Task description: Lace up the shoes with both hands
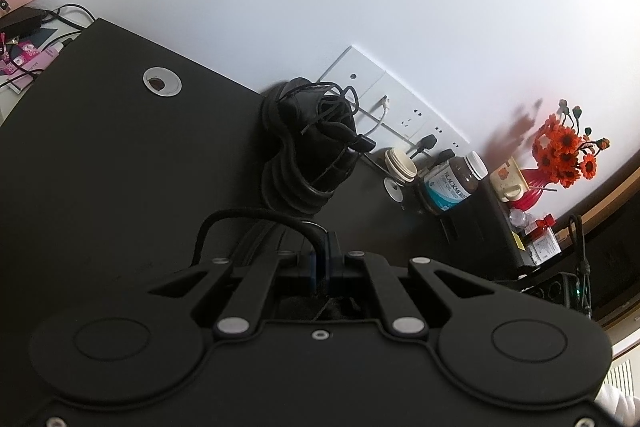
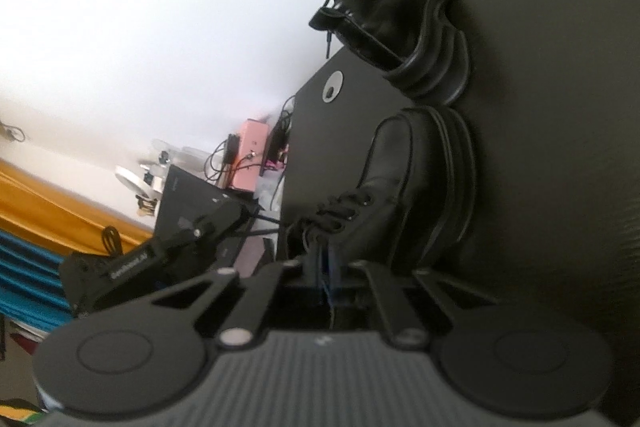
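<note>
Left wrist view: a black tabletop (image 1: 100,147) fills the left and centre, tilted so its far edge meets a white wall from ten o'clock toward four o'clock. On it sit two black shoes. The far shoe (image 1: 308,143) lies at twelve o'clock from the gripper, close to the wall, probably parked there until its turn. Its long axis runs from the toe near the wall sockets (image 1: 384,99) back toward the camera, sole to the left, and loose laces (image 1: 332,99) spill from its top. The near shoe (image 1: 264,227) lies just ahead of the left gripper (image 1: 323,267), mostly hidden and dark.

The left gripper's jaws are pressed together. A black lace (image 1: 240,217) arcs from them toward nine o'clock, so it seems pinched on a lace end, though the dark blurs the contact.

In the right wrist view, the near shoe (image 2: 424,187) stands at one o'clock, its long axis running away from the camera. The right gripper (image 2: 326,269) is also closed at the eyelet rows (image 2: 344,211), apparently gripping lace there; I cannot tell for certain. Holding both ends would keep the lace taut for threading.
</note>
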